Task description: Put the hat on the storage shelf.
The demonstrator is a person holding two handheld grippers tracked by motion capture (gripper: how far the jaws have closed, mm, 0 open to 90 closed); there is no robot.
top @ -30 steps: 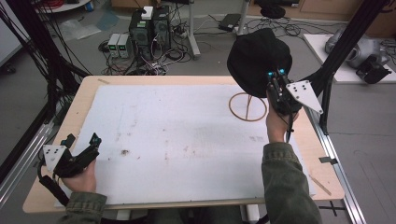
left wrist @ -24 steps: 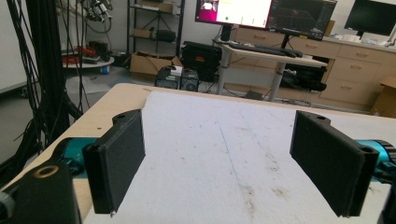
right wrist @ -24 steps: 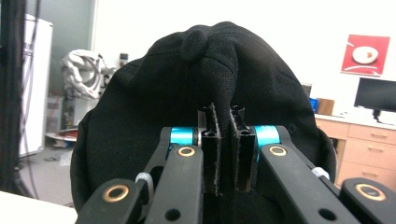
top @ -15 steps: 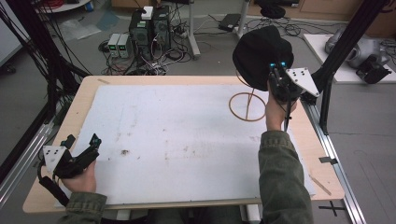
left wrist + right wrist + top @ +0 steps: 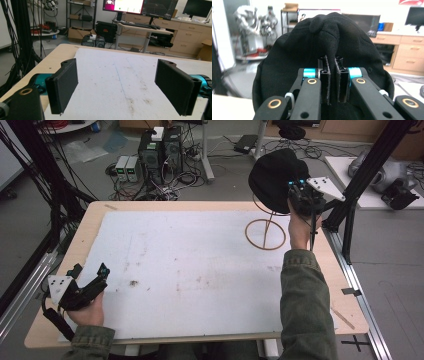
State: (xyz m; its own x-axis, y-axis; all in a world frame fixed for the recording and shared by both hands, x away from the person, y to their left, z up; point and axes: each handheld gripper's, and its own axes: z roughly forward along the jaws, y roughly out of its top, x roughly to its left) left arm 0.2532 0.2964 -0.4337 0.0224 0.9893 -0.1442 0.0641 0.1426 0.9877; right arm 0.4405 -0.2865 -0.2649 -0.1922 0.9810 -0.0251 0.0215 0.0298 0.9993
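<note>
We lift the cap off its stand

Our right gripper (image 5: 294,195), pinching the black cap (image 5: 272,177), has moved toward the desk's (image 5: 150,207) far right corner above the wire stand (image 5: 265,234); our left gripper (image 5: 90,282) stays wide open.

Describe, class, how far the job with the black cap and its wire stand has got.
Done: the right gripper is shut on a pinched fold of the black cap. In hand: the cap hangs in that grip above the wire stand, at the stand's top; whether it touches the stand cannot be told. Left: seating or clearing the cap. The left gripper rests open at the table's near corner.
</note>
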